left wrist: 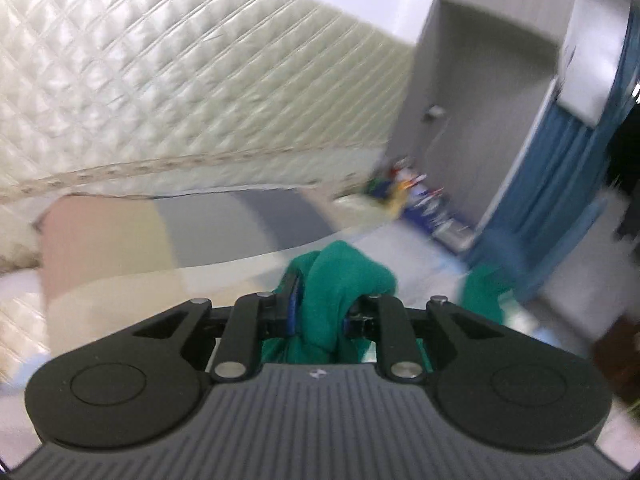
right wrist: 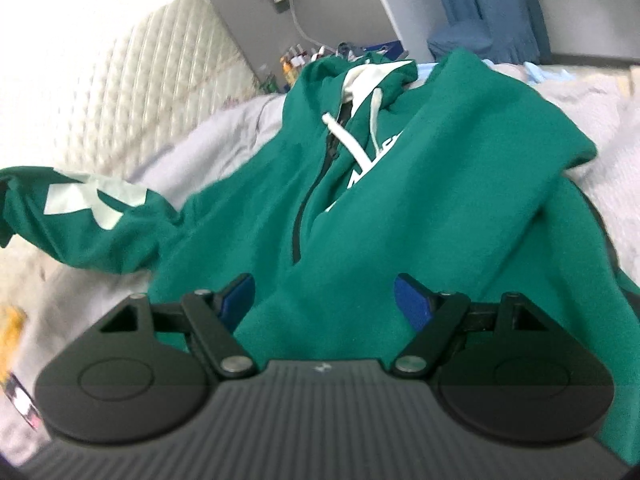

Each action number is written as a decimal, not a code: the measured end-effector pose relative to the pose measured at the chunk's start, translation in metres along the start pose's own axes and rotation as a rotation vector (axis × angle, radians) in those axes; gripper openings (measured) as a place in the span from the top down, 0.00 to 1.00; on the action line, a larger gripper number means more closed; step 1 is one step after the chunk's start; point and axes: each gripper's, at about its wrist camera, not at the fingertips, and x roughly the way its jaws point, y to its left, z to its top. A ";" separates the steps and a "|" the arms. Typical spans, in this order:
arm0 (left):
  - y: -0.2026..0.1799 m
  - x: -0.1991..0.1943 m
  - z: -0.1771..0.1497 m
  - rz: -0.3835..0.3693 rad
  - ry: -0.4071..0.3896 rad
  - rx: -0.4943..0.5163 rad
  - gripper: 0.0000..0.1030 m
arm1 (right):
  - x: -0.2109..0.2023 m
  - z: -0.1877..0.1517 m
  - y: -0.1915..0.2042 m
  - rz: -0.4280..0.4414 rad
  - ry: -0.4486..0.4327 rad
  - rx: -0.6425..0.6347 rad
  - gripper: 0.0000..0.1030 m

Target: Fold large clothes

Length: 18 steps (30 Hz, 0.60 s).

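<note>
I see the green hoodie (right wrist: 400,184) spread front-up on a pale grey bedspread (right wrist: 592,92), zipper and white drawstrings showing, one sleeve lifted at the left. My left gripper (left wrist: 320,312) pinches a bunch of its fabric; my right gripper (right wrist: 324,300) hangs spread above the lower front. A cream quilted headboard (left wrist: 160,80), grey wall (left wrist: 460,100) and blue curtain (left wrist: 560,168) surround the bed.
</note>
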 end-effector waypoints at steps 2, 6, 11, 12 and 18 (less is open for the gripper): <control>-0.034 -0.017 0.015 -0.050 -0.007 -0.005 0.79 | -0.009 0.002 -0.003 0.006 -0.020 0.021 0.24; -0.121 -0.041 0.028 -0.126 0.018 0.060 0.79 | -0.031 0.005 -0.011 0.035 -0.053 0.074 0.24; -0.248 -0.056 0.005 -0.175 0.063 0.250 0.79 | -0.055 0.009 -0.016 0.018 -0.108 0.061 0.24; -0.274 -0.055 -0.006 -0.176 0.071 0.298 0.79 | -0.059 0.009 -0.018 0.012 -0.120 0.054 0.23; -0.378 -0.031 -0.095 -0.194 0.168 0.454 0.78 | -0.086 0.007 -0.040 -0.041 -0.189 0.073 0.23</control>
